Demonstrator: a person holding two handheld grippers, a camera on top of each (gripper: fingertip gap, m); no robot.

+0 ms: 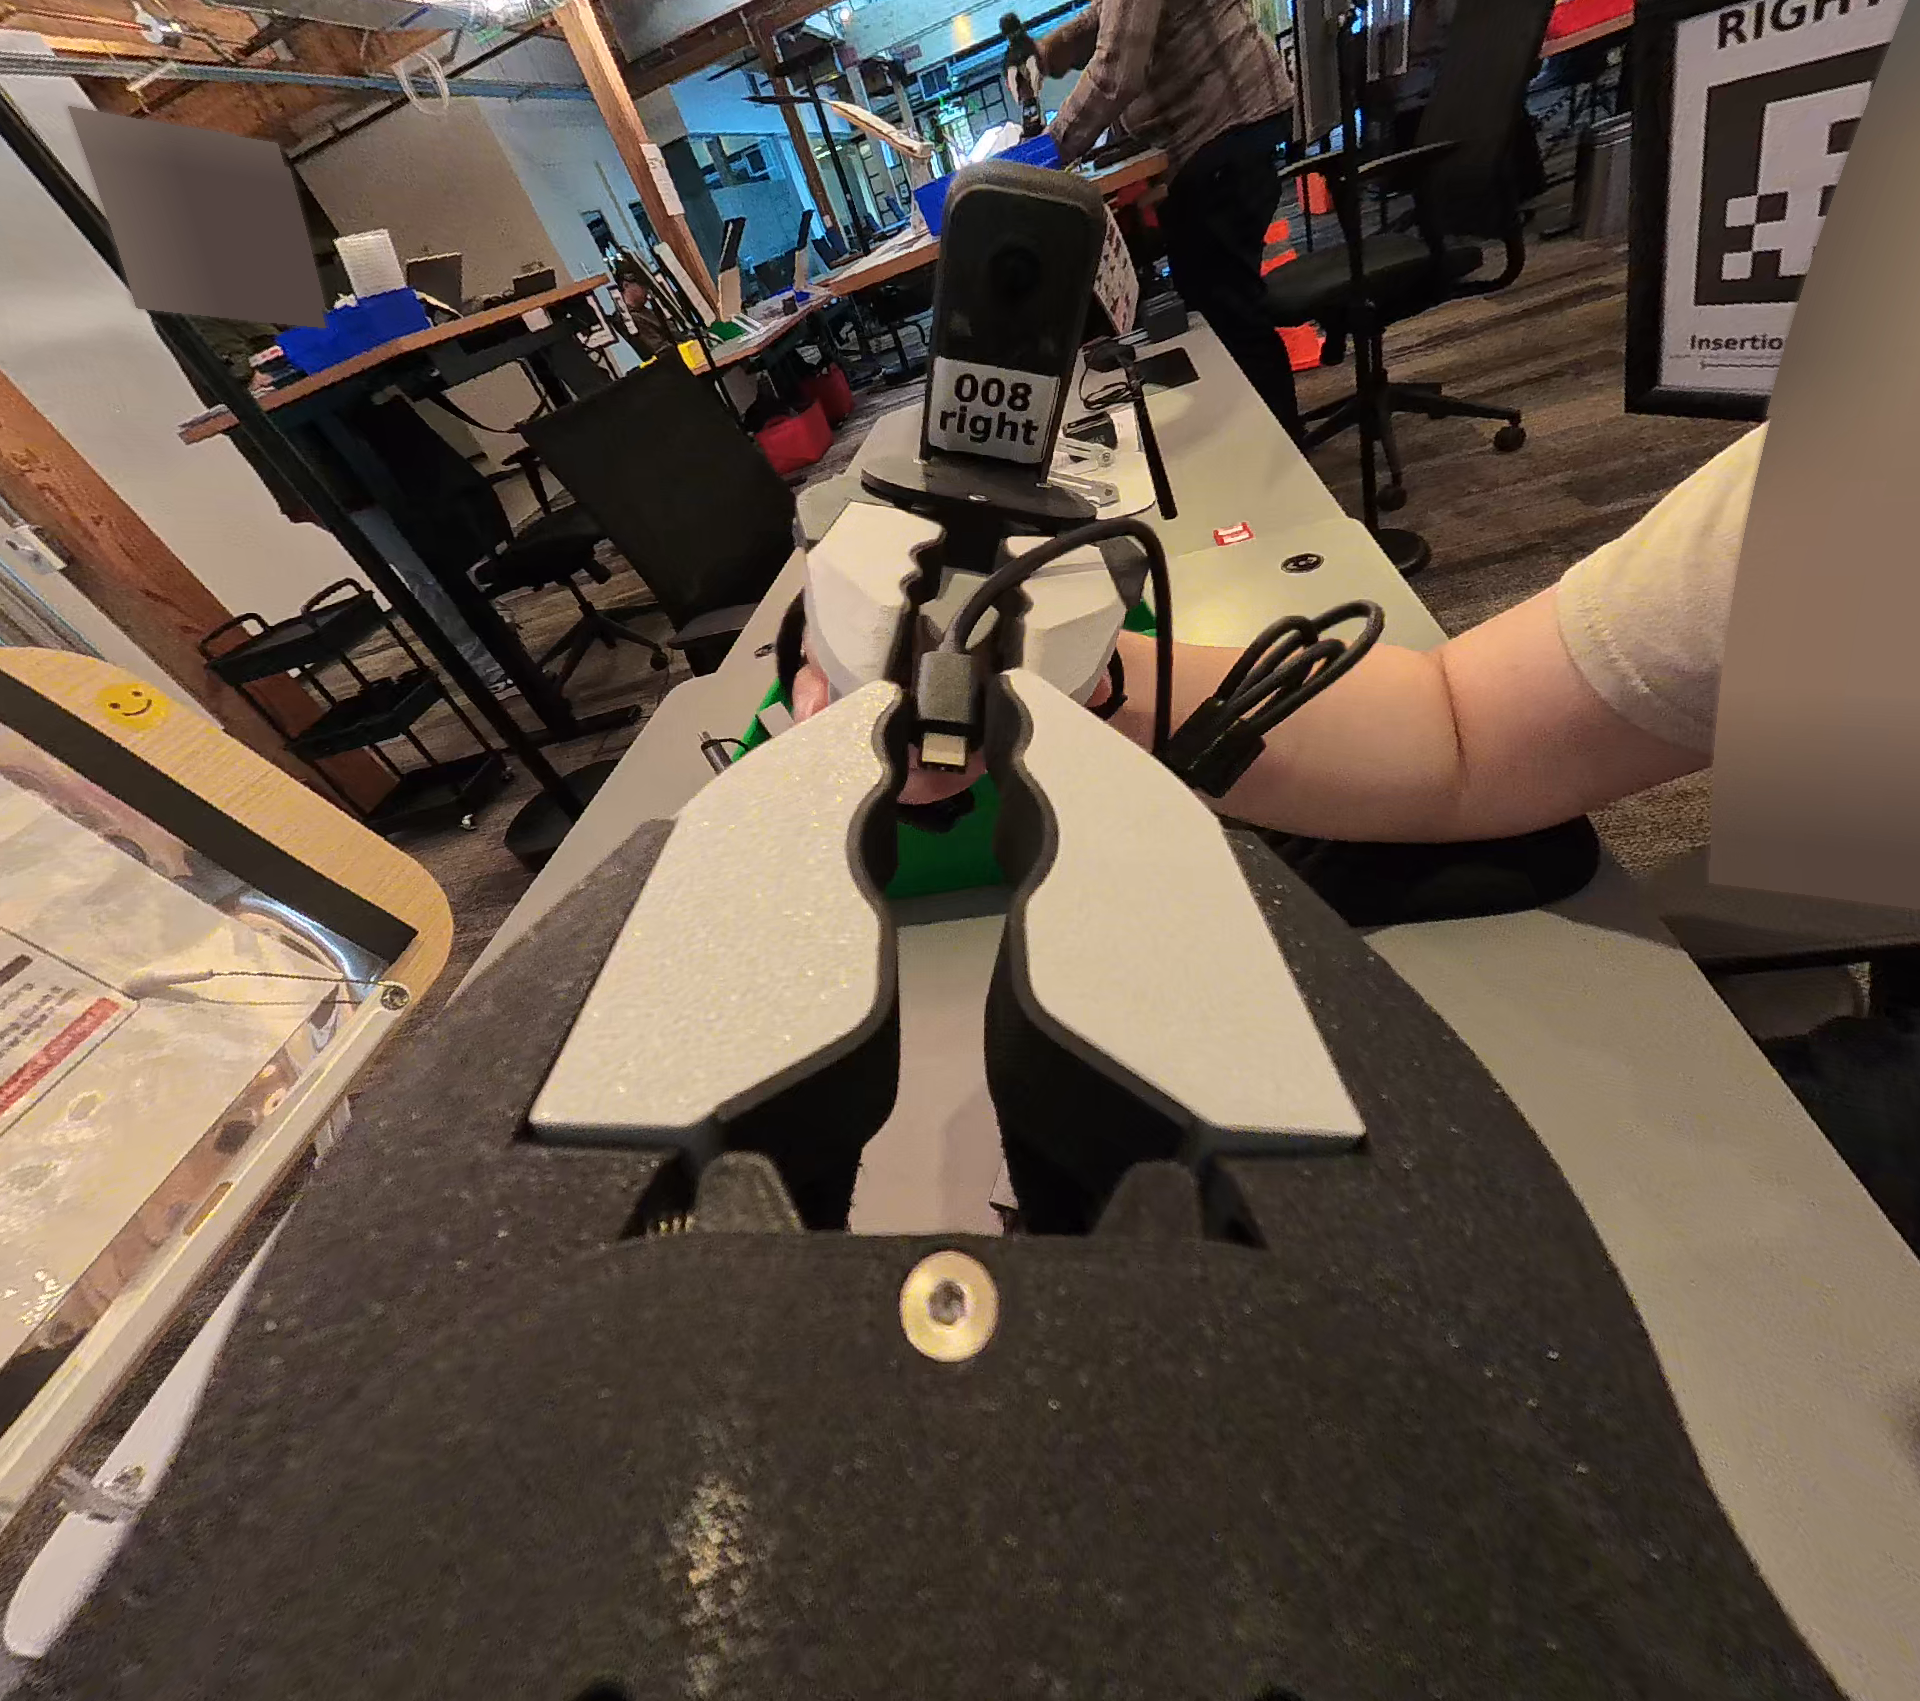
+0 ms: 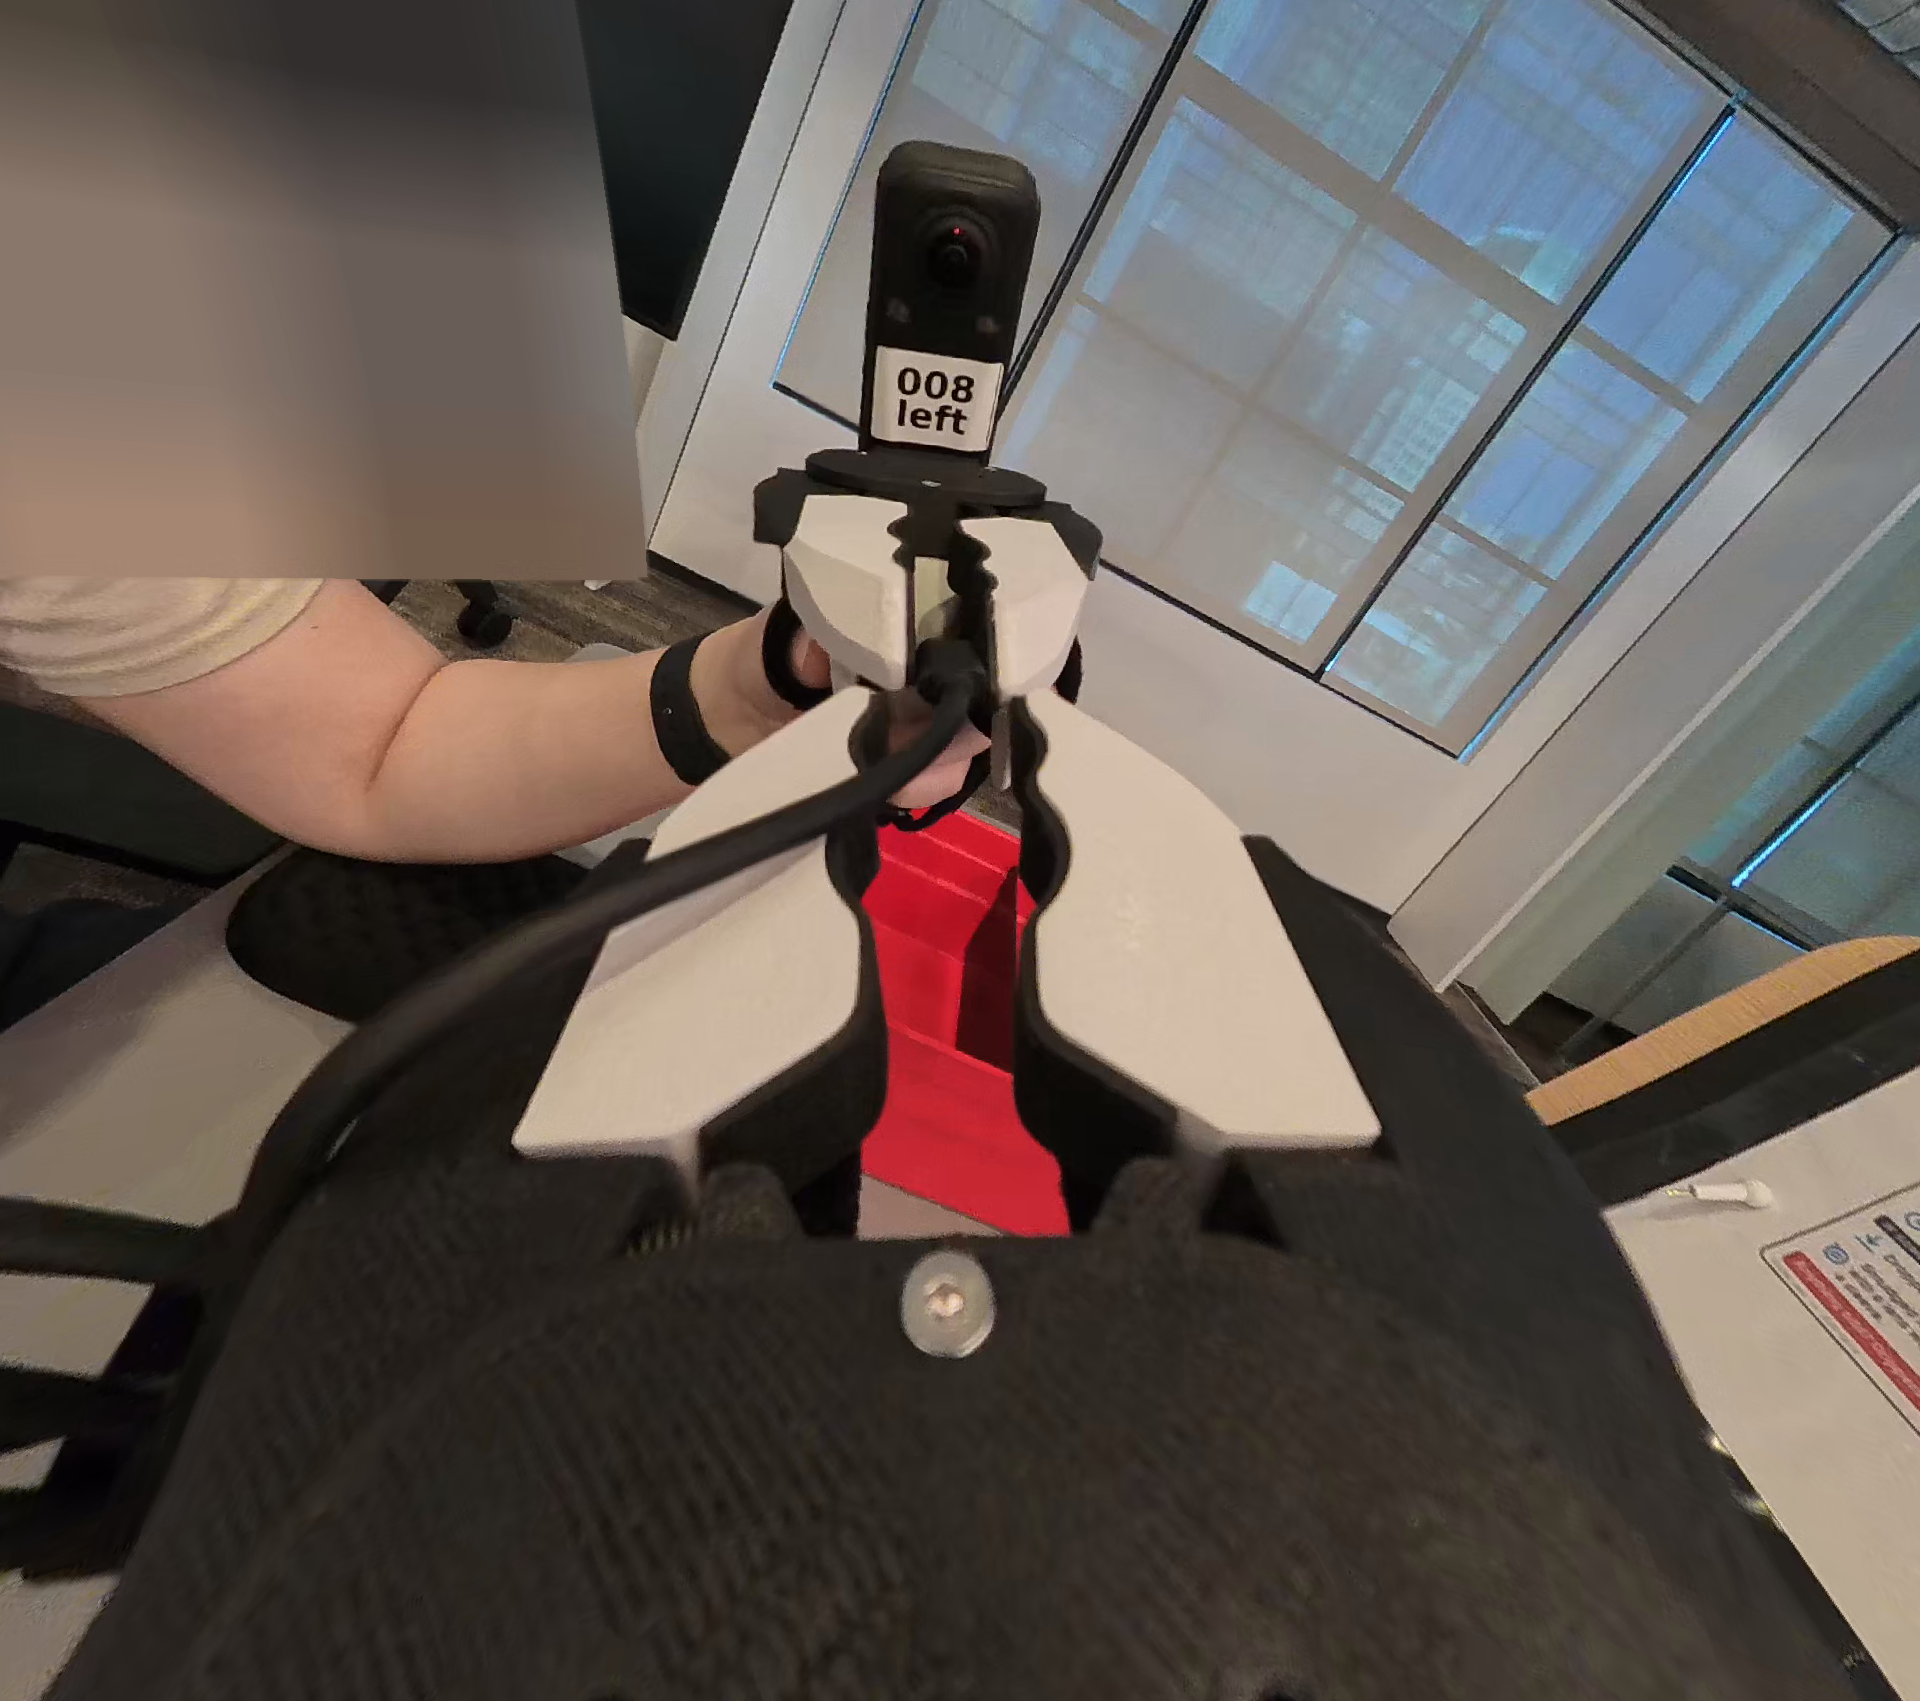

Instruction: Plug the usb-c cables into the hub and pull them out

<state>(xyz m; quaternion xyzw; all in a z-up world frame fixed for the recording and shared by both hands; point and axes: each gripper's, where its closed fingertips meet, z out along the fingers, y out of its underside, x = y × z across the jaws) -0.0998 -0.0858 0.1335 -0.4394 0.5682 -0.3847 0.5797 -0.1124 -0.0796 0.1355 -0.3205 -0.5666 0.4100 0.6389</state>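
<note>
The grey desk (image 1: 1507,1080) runs away down the room. Above its near end a person holds the 2 grippers nose to nose, tips almost touching, forearms low over the desk, probably to steady them.

The left gripper (image 1: 945,716) and the right gripper (image 2: 935,716) each have their fingers drawn in to a narrow gap, about the width of a plug. I judge this to be a handover or a re-grip in mid-air, done so that the plug ends up square in 1 set of fingers before it goes to a port.

Under the meeting point sit a red bin (image 2: 935,1028) on the left gripper's side and a green block (image 1: 940,867) on the right gripper's side. No hub shows in either view, so no cable is being plugged or pulled just now.

The black cable (image 2: 727,830) drapes over the right gripper's finger and arcs down, and its spare length hangs bundled as a coil (image 1: 1278,695) beside the right forearm, which keeps slack off the work.

The plug (image 1: 940,685) sits exactly between the 2 sets of tips, with its metal tip (image 1: 943,752) pointing into the left gripper's gap. I cannot tell which gripper actually clamps it.
</note>
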